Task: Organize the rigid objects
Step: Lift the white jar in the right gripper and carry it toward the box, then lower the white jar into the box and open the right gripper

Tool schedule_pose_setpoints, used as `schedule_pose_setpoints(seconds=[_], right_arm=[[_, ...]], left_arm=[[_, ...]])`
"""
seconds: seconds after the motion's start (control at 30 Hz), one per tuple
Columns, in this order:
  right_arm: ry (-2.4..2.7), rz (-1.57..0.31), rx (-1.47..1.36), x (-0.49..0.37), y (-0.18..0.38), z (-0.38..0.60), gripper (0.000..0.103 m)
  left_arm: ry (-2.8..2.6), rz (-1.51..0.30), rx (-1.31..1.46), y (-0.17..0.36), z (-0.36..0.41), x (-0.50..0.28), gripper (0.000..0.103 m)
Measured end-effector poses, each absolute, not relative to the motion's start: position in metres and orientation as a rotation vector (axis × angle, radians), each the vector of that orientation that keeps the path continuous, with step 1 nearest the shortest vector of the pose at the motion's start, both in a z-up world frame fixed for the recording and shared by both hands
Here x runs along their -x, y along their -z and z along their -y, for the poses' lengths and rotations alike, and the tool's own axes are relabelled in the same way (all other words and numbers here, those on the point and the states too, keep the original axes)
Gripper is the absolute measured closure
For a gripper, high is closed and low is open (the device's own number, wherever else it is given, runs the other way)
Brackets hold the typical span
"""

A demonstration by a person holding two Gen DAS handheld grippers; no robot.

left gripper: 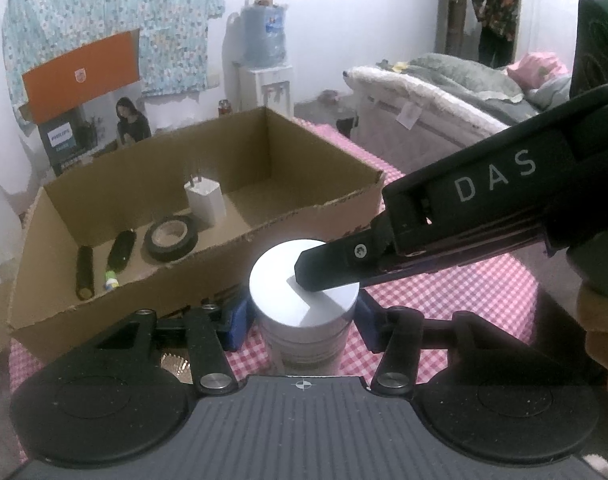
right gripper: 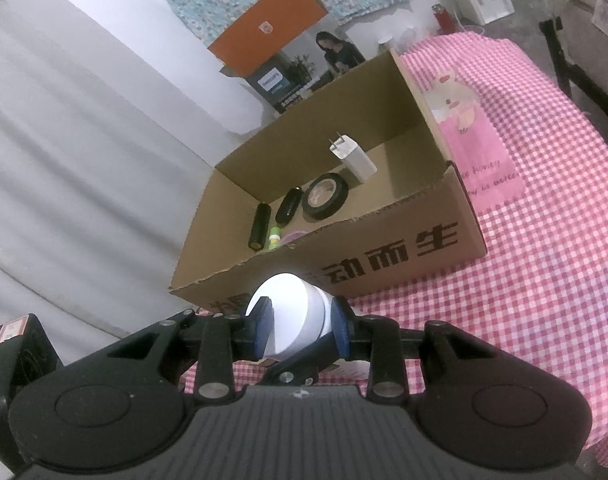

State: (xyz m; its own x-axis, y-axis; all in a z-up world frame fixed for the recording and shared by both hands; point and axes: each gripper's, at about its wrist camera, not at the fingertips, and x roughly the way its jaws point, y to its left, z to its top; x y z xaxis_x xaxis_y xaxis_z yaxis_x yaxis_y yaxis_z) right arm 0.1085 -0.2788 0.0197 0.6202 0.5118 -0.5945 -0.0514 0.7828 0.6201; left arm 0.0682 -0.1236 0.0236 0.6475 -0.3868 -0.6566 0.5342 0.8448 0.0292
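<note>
A white jar with a pale round lid stands on the pink checked cloth just in front of a cardboard box. My left gripper has its blue pads against the jar's body on both sides. My right gripper comes in from the right and its blue pads clamp the lid. One black finger of the right gripper lies across the lid's top. Inside the box lie a white charger, a black tape roll and two black tubes.
A pink checked tablecloth covers the table. A pink rabbit-print bag lies beside the box's right wall. A bed, a water dispenser, an orange-lidded box and a standing person are further off.
</note>
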Motion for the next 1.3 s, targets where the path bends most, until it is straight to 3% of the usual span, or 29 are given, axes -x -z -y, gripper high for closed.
schedule_pose_setpoints(seconds=[0.9, 1.3], right_arm=[[-0.437, -0.637, -0.461, -0.103, -0.136, 0.281, 0.067], [-0.449, -0.750, -0.431, -0.208, -0.154, 0.294, 0.067]], left_arm=[[0.538, -0.479, -0.213, -0.121, 0.127, -0.080, 0.051], [0.563, -0.675, -0.089, -0.120, 0.130, -0.187, 0.051]])
